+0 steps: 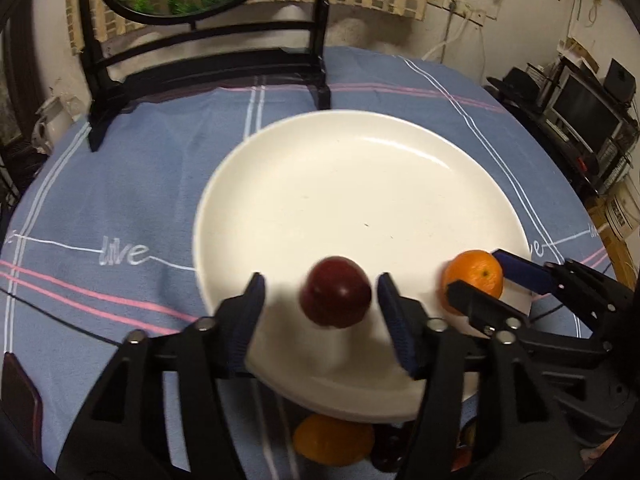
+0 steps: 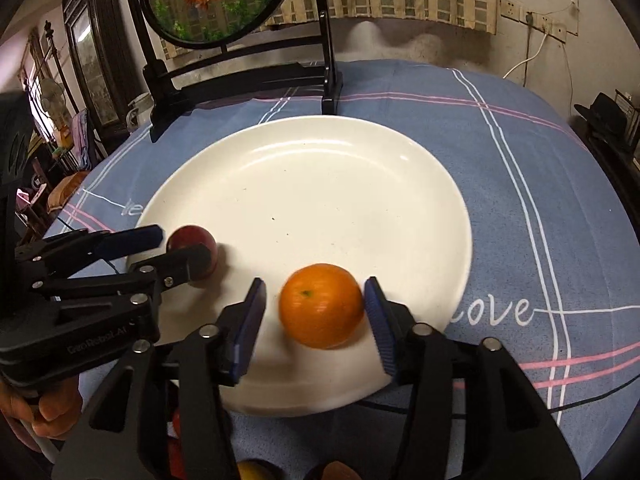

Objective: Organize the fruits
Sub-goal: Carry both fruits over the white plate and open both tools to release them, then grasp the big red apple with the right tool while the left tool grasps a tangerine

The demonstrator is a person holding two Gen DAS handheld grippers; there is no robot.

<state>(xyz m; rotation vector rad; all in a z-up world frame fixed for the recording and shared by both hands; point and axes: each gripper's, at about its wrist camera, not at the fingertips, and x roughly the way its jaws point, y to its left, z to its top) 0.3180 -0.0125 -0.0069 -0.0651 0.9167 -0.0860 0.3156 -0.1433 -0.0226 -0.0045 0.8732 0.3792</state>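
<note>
We see a blue tablecloth point(image 2: 540, 184) bearing a white plate point(image 2: 312, 184). On the plate's near edge sit an orange point(image 2: 321, 306) and, to its left, a red apple point(image 1: 335, 291). Each fruit lies straight ahead between spread fingers: apple within the left gripper point(image 1: 322, 320), orange within the right gripper point(image 2: 316, 320). Both fruits are round (no long axis); the orange's stem dimple faces up.

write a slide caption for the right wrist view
Right gripper open around an orange on the white plate; left gripper brackets a red apple.
</note>
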